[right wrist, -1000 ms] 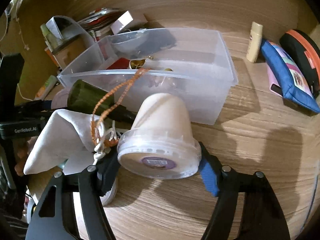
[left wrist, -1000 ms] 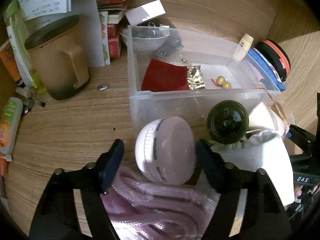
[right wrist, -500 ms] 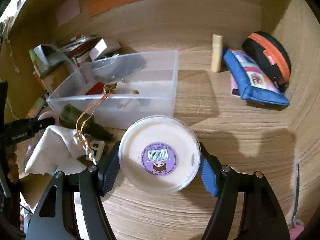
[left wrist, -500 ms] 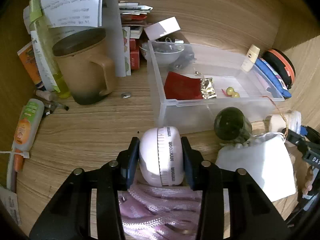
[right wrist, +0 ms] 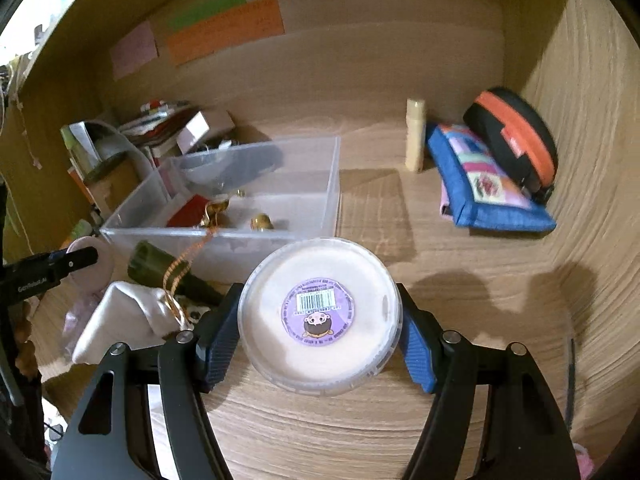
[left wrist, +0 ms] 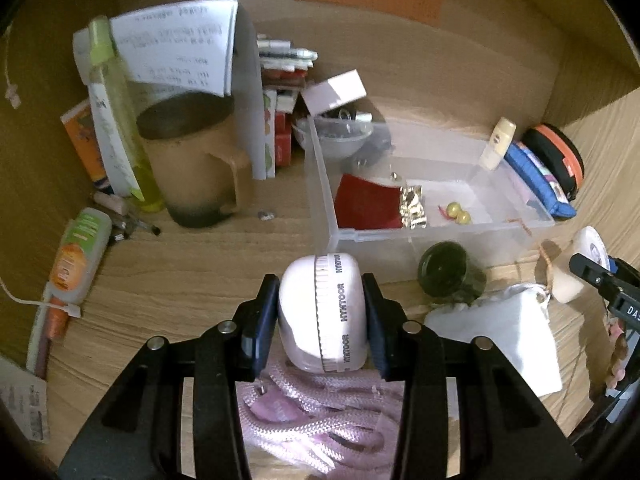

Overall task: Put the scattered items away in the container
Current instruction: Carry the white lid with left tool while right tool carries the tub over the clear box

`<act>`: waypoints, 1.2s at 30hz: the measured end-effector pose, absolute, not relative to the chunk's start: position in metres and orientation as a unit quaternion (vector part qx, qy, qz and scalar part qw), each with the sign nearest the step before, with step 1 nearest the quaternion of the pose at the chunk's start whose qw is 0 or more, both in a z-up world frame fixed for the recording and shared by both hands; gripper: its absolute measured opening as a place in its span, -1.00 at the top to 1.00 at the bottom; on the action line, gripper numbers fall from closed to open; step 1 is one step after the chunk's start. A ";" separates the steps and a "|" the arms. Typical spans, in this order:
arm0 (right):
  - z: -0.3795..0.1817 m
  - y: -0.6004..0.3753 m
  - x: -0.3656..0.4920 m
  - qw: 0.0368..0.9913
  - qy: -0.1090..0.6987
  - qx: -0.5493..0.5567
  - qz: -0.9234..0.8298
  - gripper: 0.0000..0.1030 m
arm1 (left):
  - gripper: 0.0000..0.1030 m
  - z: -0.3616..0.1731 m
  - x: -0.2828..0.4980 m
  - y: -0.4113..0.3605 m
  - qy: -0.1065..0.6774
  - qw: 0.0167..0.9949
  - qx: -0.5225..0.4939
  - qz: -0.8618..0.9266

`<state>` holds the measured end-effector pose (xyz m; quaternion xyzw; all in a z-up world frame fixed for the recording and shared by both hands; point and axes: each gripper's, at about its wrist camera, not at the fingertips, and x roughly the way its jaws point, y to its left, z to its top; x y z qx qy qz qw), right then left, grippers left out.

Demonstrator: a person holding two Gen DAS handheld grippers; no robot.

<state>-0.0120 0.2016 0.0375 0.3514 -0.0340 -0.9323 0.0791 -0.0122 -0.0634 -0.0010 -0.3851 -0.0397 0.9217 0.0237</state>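
My left gripper (left wrist: 322,316) is shut on a white round case (left wrist: 323,312) with a printed band, held above a pink rope (left wrist: 316,424), in front of the clear plastic bin (left wrist: 440,234). My right gripper (right wrist: 318,320) is shut on a cream cup (right wrist: 319,314), its purple barcode sticker facing the camera, held in front of the bin (right wrist: 224,236). The bin holds a red pouch (left wrist: 366,202), gold foil (left wrist: 412,208), two gold beads (left wrist: 458,211) and a bowl (left wrist: 340,138). A dark green bottle (left wrist: 442,274) and a white cloth bag (left wrist: 500,332) lie by the bin's front.
A tan mug (left wrist: 192,160), papers, a yellow-green bottle (left wrist: 116,128) and an orange tube (left wrist: 76,256) stand left. A cream stick (right wrist: 415,134), blue pouch (right wrist: 488,184) and black-orange case (right wrist: 516,136) lie right of the bin. Wooden walls enclose the desk.
Both grippers closed on their items and lifted them: the left on the white case, the right on the cup, which tipped so its bottom faces the camera. Both pulled back and up.
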 end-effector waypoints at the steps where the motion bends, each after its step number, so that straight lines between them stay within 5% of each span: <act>1: 0.042 0.202 -0.010 0.079 -0.035 0.345 -0.934 -0.30 | 0.22 0.003 -0.010 -0.064 -0.039 0.023 -0.380 0.924; 16: 0.084 0.188 -0.014 0.093 -0.026 0.287 -0.953 -0.30 | 0.22 0.053 -0.014 -0.053 -0.043 0.048 -0.310 0.949; 36: 0.082 0.173 -0.067 0.108 -0.046 0.292 -0.949 -0.30 | 0.22 0.054 -0.056 -0.040 -0.054 0.069 -0.317 0.944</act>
